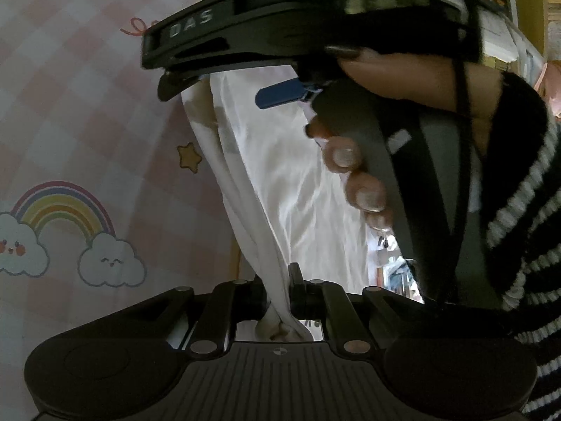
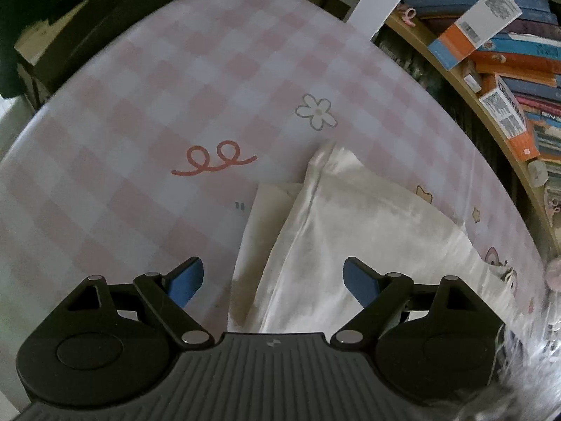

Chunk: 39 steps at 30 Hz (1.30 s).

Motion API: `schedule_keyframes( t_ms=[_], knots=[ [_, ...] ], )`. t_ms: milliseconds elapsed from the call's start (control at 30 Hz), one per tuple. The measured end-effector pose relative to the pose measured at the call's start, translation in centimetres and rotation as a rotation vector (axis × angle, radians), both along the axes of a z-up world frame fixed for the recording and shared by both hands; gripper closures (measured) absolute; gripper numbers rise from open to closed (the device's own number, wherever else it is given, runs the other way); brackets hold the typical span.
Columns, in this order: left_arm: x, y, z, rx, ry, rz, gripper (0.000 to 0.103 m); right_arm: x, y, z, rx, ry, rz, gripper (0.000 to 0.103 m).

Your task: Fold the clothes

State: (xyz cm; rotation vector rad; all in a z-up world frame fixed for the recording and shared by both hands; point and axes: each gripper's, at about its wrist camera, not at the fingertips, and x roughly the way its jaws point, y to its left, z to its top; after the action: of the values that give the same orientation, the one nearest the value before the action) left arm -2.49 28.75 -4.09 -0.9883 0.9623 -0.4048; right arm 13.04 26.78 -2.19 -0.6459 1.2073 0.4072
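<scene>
The left gripper (image 1: 278,301) has its two fingers drawn tight together on a bunched edge of the white, satiny, creased garment (image 1: 280,175), which runs taut and twisted up from the pinch toward the other tool. The right gripper (image 2: 273,280) stands wide apart with its blue pads bare; nothing is between them, and it hangs just above the near end of the same white garment (image 2: 350,224). In the left wrist view that right gripper (image 1: 280,93) shows from the side, carried by the person's hand (image 1: 371,133) in a black-and-white striped knitted sleeve (image 1: 519,210).

Taking the garment as the landmark: it lies on the worktop covered by a pink-and-white checked cloth (image 2: 140,105), with a red curl print (image 2: 214,159) off its left corner and a white flower print (image 2: 317,110) just beyond its far point. A wooden shelf of stacked books (image 2: 508,70) rises past its right side. In the left wrist view a rainbow-and-clouds print (image 1: 63,235) sits well to the garment's left.

As to progress, this is a judgement. From the right wrist view the garment is already doubled on itself in at least one place: an upper layer with a seamed edge lies slantwise over a flatter lower layer that sticks out at the left. It is no neat packet, though; edges do not line up and the far corner peaks up. With one edge lifted in the left gripper, a fold seems to be in hand, and squaring it looks left to do.
</scene>
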Motion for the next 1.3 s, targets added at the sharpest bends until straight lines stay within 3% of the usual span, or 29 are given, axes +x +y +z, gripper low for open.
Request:
schedule_keyframes(
  t_ms=[700, 733, 900, 967, 1300],
  knots=[
    [-0.6, 0.1, 0.4, 0.015, -0.039, -0.044, 0.094, -0.7, 1.0, -1.7, -0.075, -0.007, 0.005, 0.020],
    [-0.6, 0.0, 0.5, 0.017, -0.044, -0.047, 0.094, -0.7, 0.9, -1.8, -0.084, -0.007, 0.008, 0.023],
    [-1.0, -0.6, 1.0, 0.035, -0.081, -0.068, 0.094, -0.3, -0.1, -1.9, -0.087, 0.019, -0.008, 0.076],
    [-1.1, -0.9, 1.5, 0.051, -0.108, -0.081, 0.094, -0.1, -0.8, -1.5, -0.078, 0.016, -0.012, 0.089],
    [-0.3, -5.2, 5.1, 0.205, -0.308, -0.193, 0.094, 0.4, -7.5, 3.9, 0.113, -0.028, -0.078, 0.094]
  ],
)
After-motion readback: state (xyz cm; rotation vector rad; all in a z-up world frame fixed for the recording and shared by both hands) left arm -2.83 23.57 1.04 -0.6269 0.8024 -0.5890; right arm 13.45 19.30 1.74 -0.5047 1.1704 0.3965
